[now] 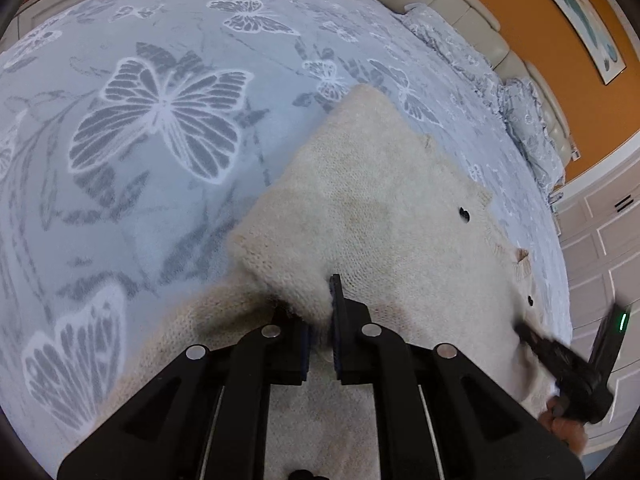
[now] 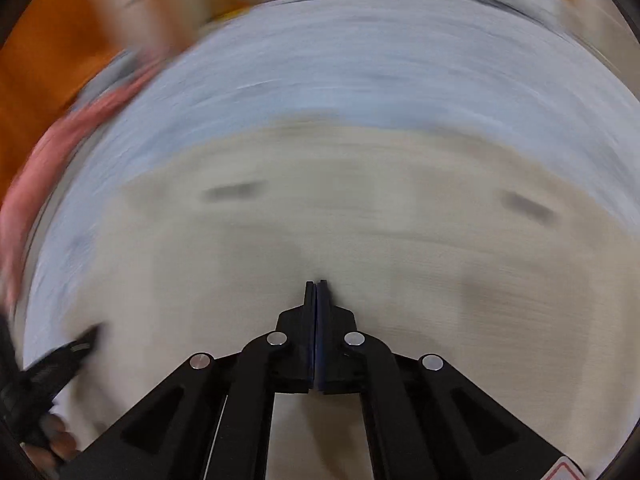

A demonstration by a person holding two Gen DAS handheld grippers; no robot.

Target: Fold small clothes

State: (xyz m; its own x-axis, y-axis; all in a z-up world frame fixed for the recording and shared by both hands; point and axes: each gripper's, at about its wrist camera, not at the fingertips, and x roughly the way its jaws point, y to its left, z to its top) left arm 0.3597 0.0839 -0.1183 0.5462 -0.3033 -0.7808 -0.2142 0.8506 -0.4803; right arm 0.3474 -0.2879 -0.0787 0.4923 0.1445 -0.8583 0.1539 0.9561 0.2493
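Cream fuzzy knit cardigan with dark buttons (image 1: 392, 216) lies spread on a bed under a pale blue butterfly-print bedspread (image 1: 160, 112). Left hand-held gripper (image 1: 320, 300) pinches a folded-over flap of the knit, jaws narrow, wool bunched between the pads. Right hand-held gripper (image 2: 317, 284) hangs over the cardigan's body, jaws pressed together, holding nothing. Right wrist view heavily blurred. Beige padded headboard (image 1: 460, 4) beyond.

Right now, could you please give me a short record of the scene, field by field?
surface: bed with butterfly-print cover
garment: cream knit cardigan, dark buttons, spread on the bed
fold: sleeve end lifted over the body
left claw: shut on the sleeve
right claw: shut, nothing between its fingers, over the cardigan
right view: motion-blurred
background: pillows, orange wall
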